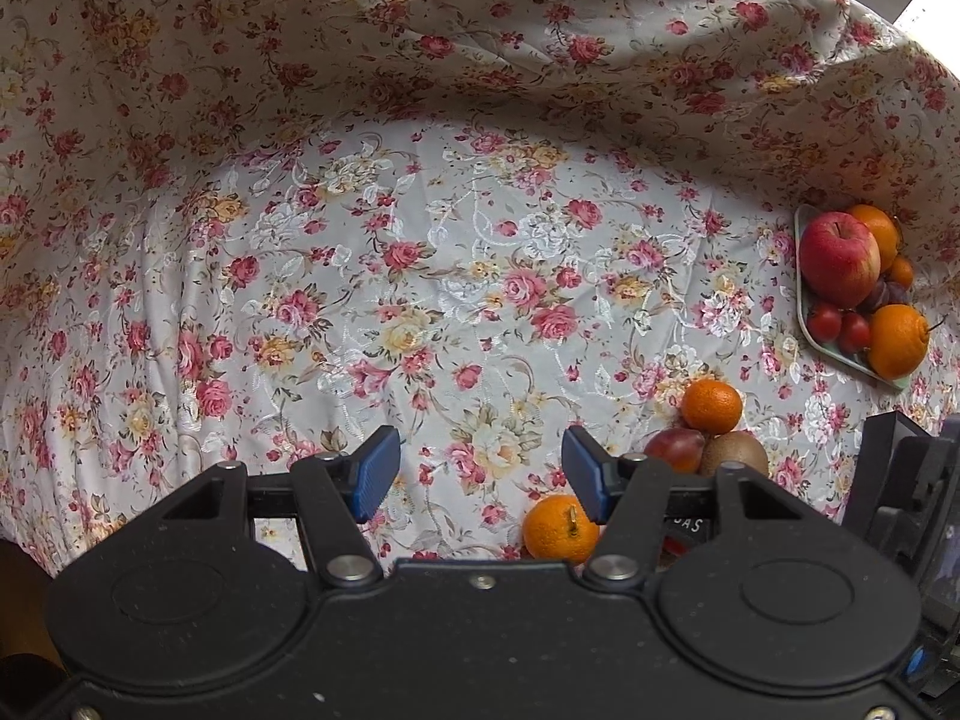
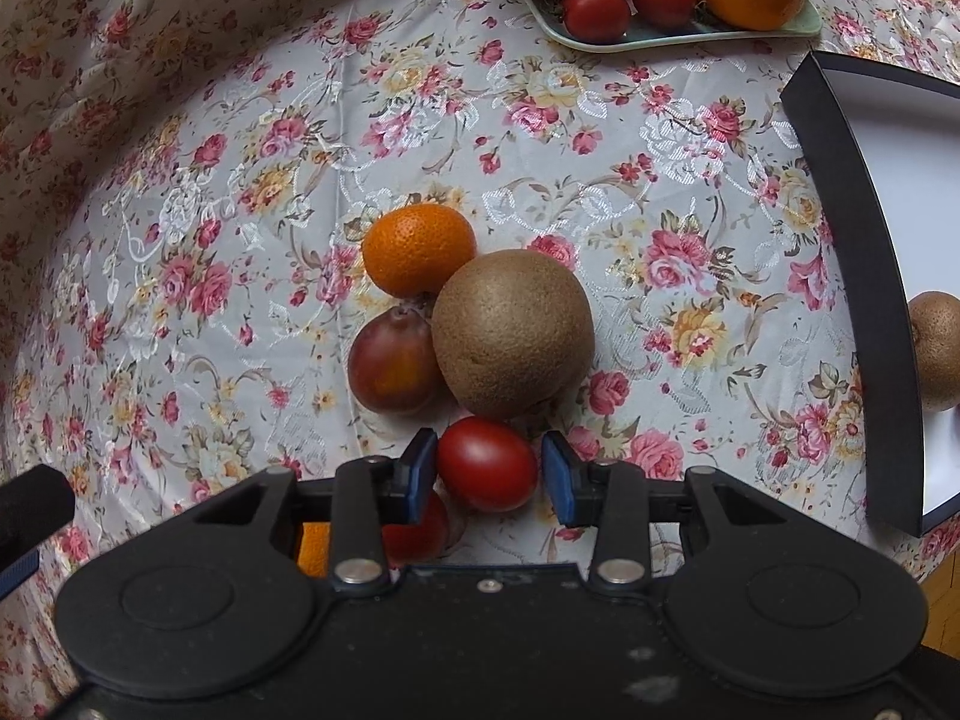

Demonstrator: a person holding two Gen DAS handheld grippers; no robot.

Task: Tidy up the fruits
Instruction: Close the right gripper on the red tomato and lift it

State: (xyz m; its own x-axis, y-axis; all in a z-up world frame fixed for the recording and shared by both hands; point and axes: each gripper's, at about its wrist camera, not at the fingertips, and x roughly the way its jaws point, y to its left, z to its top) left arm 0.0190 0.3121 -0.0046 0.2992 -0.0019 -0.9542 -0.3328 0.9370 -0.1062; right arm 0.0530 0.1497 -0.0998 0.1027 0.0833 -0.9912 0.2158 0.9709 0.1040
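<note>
In the right wrist view a red tomato (image 2: 486,463) lies between the open jaws of my right gripper (image 2: 489,477), with small gaps on both sides. Just beyond it sit a brown kiwi (image 2: 513,333), a mandarin (image 2: 419,249) and a dark plum (image 2: 393,369). Another red fruit (image 2: 420,531) and an orange fruit (image 2: 313,547) show under the left finger. My left gripper (image 1: 480,474) is open and empty above the cloth, with a mandarin (image 1: 558,529) by its right finger and a mandarin (image 1: 711,405), plum (image 1: 673,449) and kiwi (image 1: 735,453) to its right.
A green tray (image 1: 807,333) at the far right holds an apple (image 1: 839,258), oranges, plums and small tomatoes; it also shows in the right wrist view (image 2: 672,36). A dark box with a white inside (image 2: 864,276) holds a kiwi (image 2: 936,348). A floral cloth covers the table and rises behind.
</note>
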